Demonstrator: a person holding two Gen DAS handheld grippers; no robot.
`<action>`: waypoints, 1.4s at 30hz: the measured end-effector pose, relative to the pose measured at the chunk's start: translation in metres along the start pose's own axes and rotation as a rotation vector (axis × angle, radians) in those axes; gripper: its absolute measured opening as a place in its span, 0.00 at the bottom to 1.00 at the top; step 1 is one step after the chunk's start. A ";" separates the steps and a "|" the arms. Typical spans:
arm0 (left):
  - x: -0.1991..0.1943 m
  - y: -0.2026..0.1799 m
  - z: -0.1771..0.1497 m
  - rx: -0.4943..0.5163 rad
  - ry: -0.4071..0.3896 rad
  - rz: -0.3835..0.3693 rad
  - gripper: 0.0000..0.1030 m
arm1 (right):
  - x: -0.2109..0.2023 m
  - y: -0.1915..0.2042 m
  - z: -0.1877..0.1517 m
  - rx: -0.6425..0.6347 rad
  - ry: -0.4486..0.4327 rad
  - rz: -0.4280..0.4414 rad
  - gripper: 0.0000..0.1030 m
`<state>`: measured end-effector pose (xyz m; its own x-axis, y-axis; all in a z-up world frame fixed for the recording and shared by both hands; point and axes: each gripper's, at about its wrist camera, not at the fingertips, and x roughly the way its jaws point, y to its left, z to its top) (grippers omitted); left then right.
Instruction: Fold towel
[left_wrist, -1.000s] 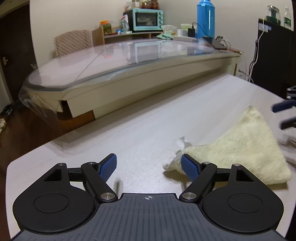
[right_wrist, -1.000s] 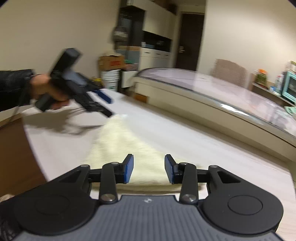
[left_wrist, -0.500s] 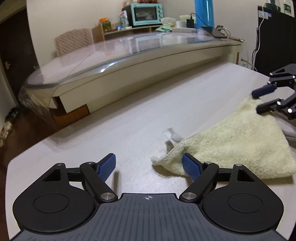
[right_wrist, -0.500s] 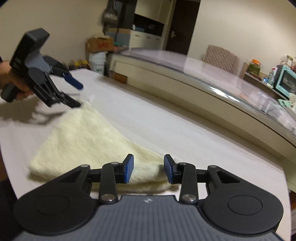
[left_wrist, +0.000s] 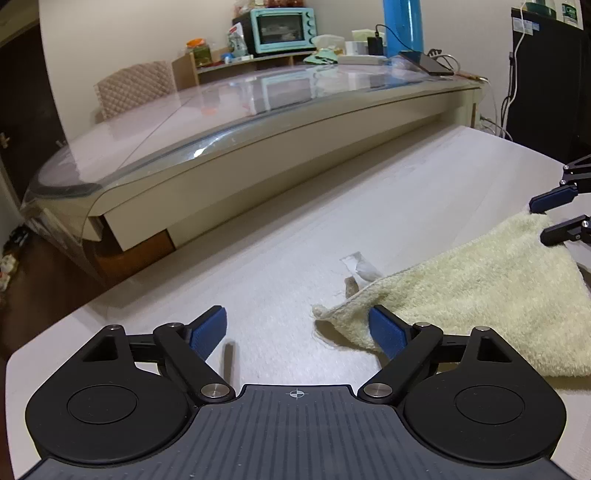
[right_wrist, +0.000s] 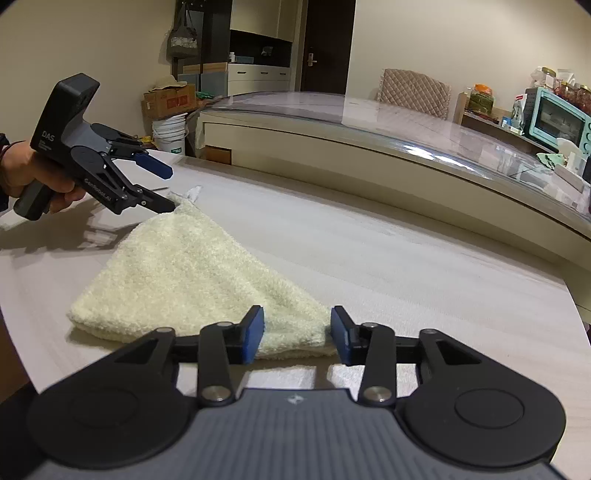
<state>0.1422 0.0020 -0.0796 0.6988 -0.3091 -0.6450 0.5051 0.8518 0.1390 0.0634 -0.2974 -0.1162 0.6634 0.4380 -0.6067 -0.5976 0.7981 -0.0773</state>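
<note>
A cream towel (left_wrist: 480, 288) lies folded into a rough triangle on the white table (left_wrist: 295, 236), with its label (left_wrist: 360, 266) sticking out at one corner. My left gripper (left_wrist: 297, 321) is at that corner with its jaws opening wide; the corner lies just inside the right finger, unpressed. In the right wrist view the left gripper (right_wrist: 168, 189) has its lower finger at the towel (right_wrist: 192, 266) tip. My right gripper (right_wrist: 295, 325) straddles the opposite corner, jaws opening, and the cloth between the pads is not squeezed. The left wrist view shows the right gripper (left_wrist: 541, 219) there too.
A long glass-topped table (left_wrist: 207, 147) runs close behind the white one. Its far end carries a teal oven (left_wrist: 282, 27), a blue flask (left_wrist: 402, 26) and small clutter. A quilted chair (right_wrist: 413, 92) stands behind it. A hand (right_wrist: 22, 173) holds the left gripper.
The left gripper has slid closer to the label corner and opened wider. The right gripper has sunk to the opposite corner and its jaws have parted a little.
</note>
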 end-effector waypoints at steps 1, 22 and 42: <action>0.000 0.000 0.000 -0.002 0.000 0.000 0.88 | 0.000 0.000 0.001 -0.005 0.001 -0.001 0.44; -0.101 -0.108 -0.033 -0.138 -0.030 -0.025 0.85 | -0.051 -0.009 -0.013 0.025 -0.050 -0.016 0.70; -0.094 -0.200 -0.040 -0.111 -0.051 0.040 0.46 | -0.031 -0.055 -0.006 0.050 -0.024 0.086 0.71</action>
<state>-0.0444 -0.1224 -0.0769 0.7437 -0.2928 -0.6010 0.4194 0.9044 0.0783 0.0728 -0.3578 -0.0980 0.6214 0.5152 -0.5903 -0.6302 0.7763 0.0141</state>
